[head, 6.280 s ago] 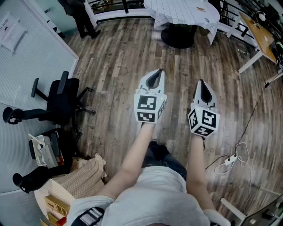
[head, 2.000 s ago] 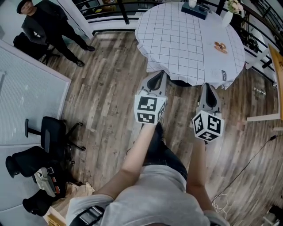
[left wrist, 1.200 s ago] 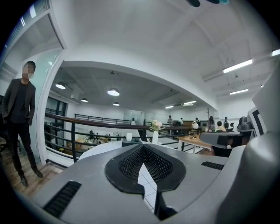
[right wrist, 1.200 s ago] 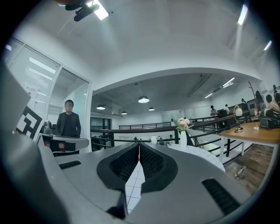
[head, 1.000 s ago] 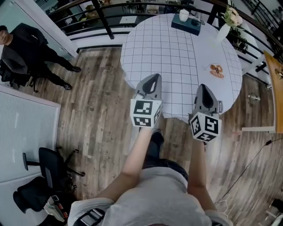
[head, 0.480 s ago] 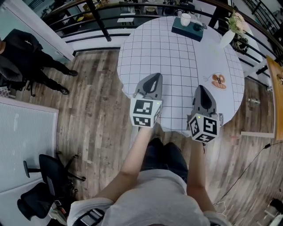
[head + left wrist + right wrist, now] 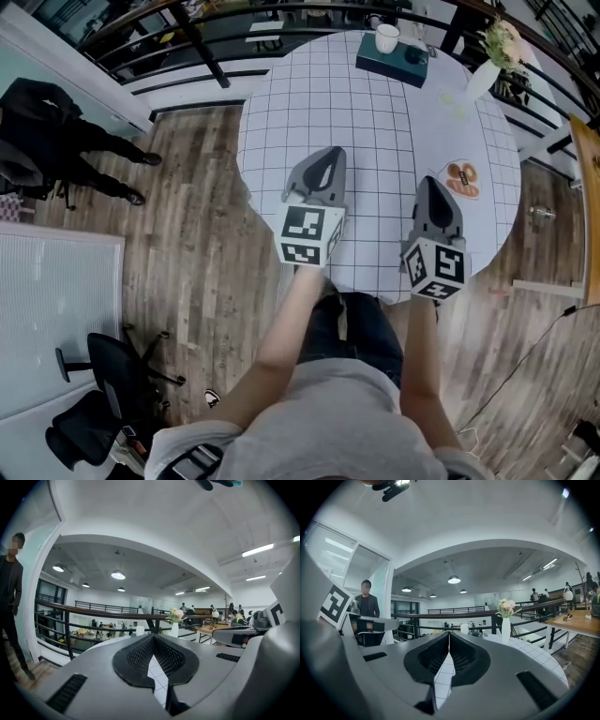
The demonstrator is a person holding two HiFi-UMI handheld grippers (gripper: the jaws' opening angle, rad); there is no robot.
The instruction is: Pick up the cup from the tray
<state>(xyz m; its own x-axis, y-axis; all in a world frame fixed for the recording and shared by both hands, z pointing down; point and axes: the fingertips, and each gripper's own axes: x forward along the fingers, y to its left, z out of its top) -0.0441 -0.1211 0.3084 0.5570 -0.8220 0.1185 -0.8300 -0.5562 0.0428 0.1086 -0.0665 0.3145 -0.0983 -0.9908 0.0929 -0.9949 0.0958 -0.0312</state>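
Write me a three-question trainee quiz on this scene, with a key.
1. True or false: the cup stands on the tray at the far side of the table.
2. Choose: the left gripper and the right gripper are A) open and empty, B) shut and empty, C) shut on the cup.
3. Fill in: the white vase holds ____.
Key: 1 true; 2 B; 3 flowers.

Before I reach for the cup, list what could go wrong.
Both jaws are shut: the left hand-held gripper and right hand-held gripper would shove the cup, not grip it. The cup stands on a tray at the far edge of the table, a long reach. The flower vase beside the tray could tip.
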